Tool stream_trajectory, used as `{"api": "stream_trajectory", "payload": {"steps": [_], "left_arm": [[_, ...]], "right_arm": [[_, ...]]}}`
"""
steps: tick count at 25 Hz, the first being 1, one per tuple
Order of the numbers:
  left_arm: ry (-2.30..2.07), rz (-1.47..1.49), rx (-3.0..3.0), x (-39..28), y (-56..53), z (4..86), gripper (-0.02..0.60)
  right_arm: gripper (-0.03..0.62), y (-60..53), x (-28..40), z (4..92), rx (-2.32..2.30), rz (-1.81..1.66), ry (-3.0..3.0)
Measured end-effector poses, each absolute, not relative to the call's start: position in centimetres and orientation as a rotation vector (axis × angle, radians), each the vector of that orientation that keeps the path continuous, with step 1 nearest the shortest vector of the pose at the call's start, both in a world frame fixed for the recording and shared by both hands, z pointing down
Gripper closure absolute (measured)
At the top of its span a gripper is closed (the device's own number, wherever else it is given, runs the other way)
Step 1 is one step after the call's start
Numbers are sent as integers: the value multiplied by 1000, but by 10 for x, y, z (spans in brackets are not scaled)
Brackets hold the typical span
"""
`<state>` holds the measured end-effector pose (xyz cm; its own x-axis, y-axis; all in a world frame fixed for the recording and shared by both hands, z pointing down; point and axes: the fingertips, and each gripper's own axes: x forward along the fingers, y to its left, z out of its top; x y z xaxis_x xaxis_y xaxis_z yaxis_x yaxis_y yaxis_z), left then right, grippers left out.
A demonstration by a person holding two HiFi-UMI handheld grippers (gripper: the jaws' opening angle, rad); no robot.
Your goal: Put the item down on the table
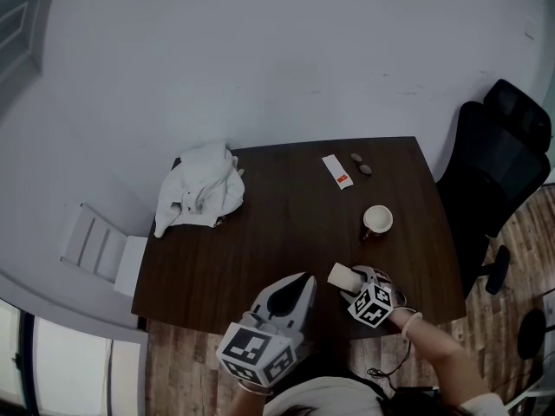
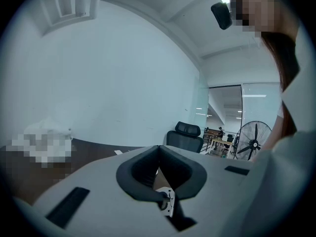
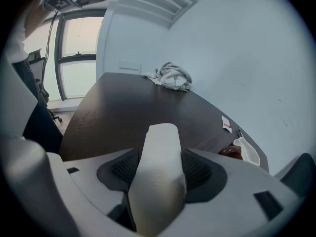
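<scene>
Overhead, item (image 1: 342, 276): pale and oblong, lower right of centre, above the near edge of the table (image 1: 260, 258); contact with the wood unclear.
Right gripper (image 1: 351, 281): jaws closed on the item from both sides, ribbed pads against its flanks.
Left gripper (image 1: 290, 297): jaws together, nothing held, bottom centre, over the same near edge.
Open room: bare dark wood across the middle and lower left.
Edges: cup (image 1: 377, 220) just above the item, toward the right side; white cloth (image 1: 201, 193) on the upper-left corner; paper slip (image 1: 338, 172) and two small dark objects (image 1: 361, 164) along the far edge.
Left gripper view only: standing fan (image 2: 254, 141), right of centre.
Right gripper view only: window (image 3: 79, 58), upper left.
</scene>
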<state>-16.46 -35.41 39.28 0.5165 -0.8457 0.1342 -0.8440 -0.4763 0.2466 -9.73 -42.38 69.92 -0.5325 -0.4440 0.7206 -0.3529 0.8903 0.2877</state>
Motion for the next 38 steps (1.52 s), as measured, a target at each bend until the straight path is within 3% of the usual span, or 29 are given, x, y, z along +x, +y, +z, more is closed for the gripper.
{"api": "stream_trajectory", "payload": {"steps": [25, 38], "left_arm": [[-1440, -5, 2468, -168, -345, 396, 563], [-1494, -42, 2477, -162, -324, 379, 563]], "right_arm": [[296, -419, -94, 705, 618, -61, -2160], [366, -410, -86, 644, 820, -40, -2311]]}}
